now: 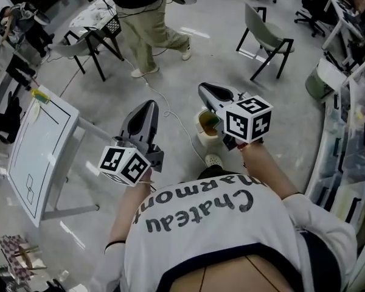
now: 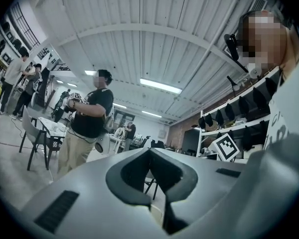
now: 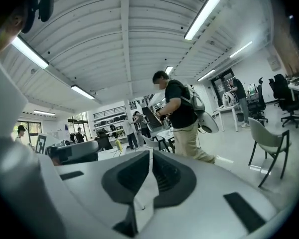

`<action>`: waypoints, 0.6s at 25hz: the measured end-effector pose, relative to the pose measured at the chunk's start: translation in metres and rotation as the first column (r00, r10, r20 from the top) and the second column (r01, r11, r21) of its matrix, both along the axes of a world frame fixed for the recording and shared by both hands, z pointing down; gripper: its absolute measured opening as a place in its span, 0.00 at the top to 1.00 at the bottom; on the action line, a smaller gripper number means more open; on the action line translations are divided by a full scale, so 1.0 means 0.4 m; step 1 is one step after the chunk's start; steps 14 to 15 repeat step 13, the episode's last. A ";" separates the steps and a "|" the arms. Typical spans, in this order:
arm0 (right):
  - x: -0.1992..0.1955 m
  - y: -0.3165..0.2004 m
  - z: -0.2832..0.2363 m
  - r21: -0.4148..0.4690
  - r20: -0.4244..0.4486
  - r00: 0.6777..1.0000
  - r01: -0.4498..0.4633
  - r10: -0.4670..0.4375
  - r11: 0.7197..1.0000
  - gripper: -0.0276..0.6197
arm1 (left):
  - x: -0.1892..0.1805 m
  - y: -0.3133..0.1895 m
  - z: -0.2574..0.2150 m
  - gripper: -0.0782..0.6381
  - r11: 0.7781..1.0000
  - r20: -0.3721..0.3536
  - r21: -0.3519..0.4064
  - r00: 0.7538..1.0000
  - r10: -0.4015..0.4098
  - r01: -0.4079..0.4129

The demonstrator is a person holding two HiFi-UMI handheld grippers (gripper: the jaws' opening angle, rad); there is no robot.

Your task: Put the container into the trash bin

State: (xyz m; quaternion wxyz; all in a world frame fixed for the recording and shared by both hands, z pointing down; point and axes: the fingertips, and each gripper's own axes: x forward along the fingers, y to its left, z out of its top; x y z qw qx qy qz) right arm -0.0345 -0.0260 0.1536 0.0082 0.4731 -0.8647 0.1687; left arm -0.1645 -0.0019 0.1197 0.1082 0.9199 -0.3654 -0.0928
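Observation:
In the head view a small cream trash bin (image 1: 201, 136) stands on the floor just ahead of my feet, with something yellow-green (image 1: 210, 121) inside it. My right gripper (image 1: 205, 90) hovers over the bin's far rim. In the right gripper view this gripper (image 3: 150, 153) has its jaws shut on a thin white flap (image 3: 144, 193); what the flap belongs to is hidden. My left gripper (image 1: 149, 105) is held left of the bin, pointing away. Seen in its own view, the left gripper (image 2: 150, 151) is shut with nothing in it.
A white table (image 1: 39, 145) with a yellow-green bottle (image 1: 41, 95) stands at the left. A person (image 1: 149, 23) walks ahead, between a grey chair (image 1: 271, 38) and a black-legged chair (image 1: 79, 44). Shelves with bins (image 1: 353, 132) line the right. A cable (image 1: 176, 123) crosses the floor.

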 end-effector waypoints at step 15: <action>-0.023 0.054 0.067 -0.059 -0.031 0.999 -0.010 0.008 0.998 0.91 | -0.023 0.049 0.049 0.86 0.999 0.004 -0.027 1.000 0.019 -0.019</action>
